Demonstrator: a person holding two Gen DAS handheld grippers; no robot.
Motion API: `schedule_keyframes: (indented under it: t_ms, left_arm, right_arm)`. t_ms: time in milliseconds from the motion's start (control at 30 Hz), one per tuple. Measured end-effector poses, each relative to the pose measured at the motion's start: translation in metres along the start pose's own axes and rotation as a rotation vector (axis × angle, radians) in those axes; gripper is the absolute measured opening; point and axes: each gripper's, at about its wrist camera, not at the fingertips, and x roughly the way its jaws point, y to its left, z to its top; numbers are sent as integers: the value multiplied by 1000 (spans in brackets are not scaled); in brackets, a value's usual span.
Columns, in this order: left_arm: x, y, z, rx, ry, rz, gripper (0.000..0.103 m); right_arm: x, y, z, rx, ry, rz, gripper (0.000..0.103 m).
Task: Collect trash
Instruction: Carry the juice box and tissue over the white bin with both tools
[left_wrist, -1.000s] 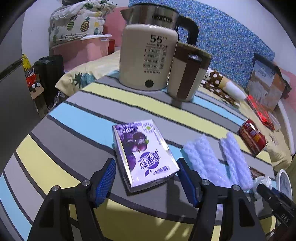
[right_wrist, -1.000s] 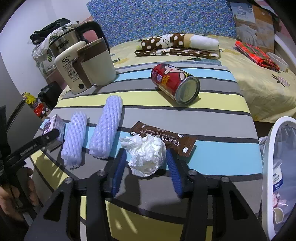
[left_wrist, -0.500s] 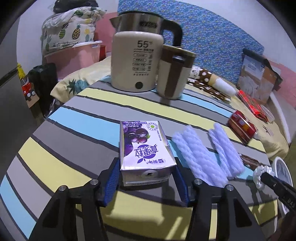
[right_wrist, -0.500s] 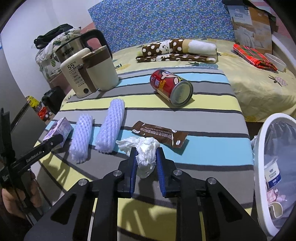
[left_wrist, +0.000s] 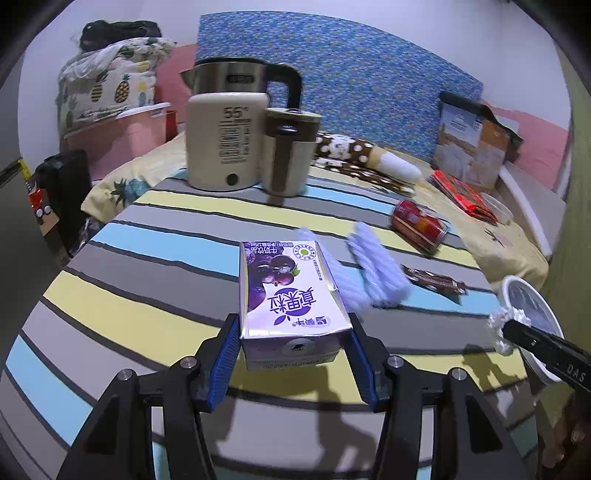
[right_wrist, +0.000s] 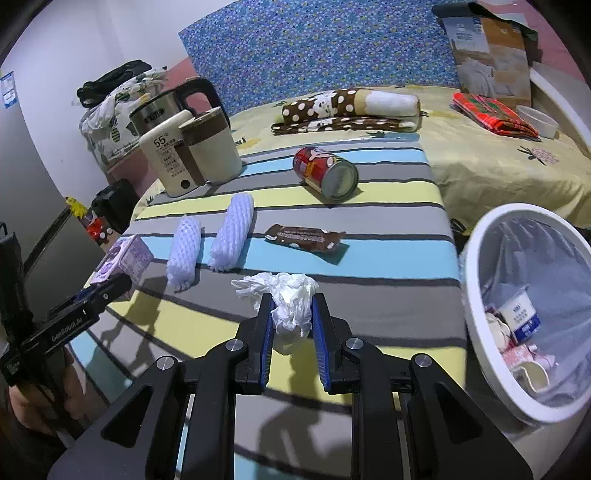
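My left gripper (left_wrist: 293, 341) is shut on a purple drink carton (left_wrist: 290, 295) and holds it above the striped table (left_wrist: 147, 266). My right gripper (right_wrist: 293, 317) is shut on a crumpled white tissue (right_wrist: 284, 299), lifted off the table near its front edge. The carton also shows at the left in the right wrist view (right_wrist: 123, 258). A white trash bin (right_wrist: 476, 314) with a clear liner holds a yogurt cup and other scraps, to the right of the table.
On the table lie two white foam fruit nets (right_wrist: 210, 236), a brown snack wrapper (right_wrist: 304, 238) and a red can (right_wrist: 325, 173) on its side. A kettle (left_wrist: 225, 144) and a cream mug (left_wrist: 288, 151) stand at the far edge. A bed lies beyond.
Both grippers closed on their items and lifted: the left took the carton off the table, the right squeezed the tissue and raised it, drawing back toward the bin side.
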Motion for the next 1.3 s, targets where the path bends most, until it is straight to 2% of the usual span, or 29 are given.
schedule_keyframes:
  t_ms: [567,933,1300]
  left_arm:
    - [-32,-94,-15,146,4,-158,55]
    - [-34,-154,-19,238,14,-260,55]
    - [-19,-208,-25,319,45,-334,55]
  right_arm:
    - [-46,-25,-13,51,-81,-55,22]
    - [-71,-59,-22,108,-121,-125,22]
    - [-84,-97,-32,183,-138,-188,22]
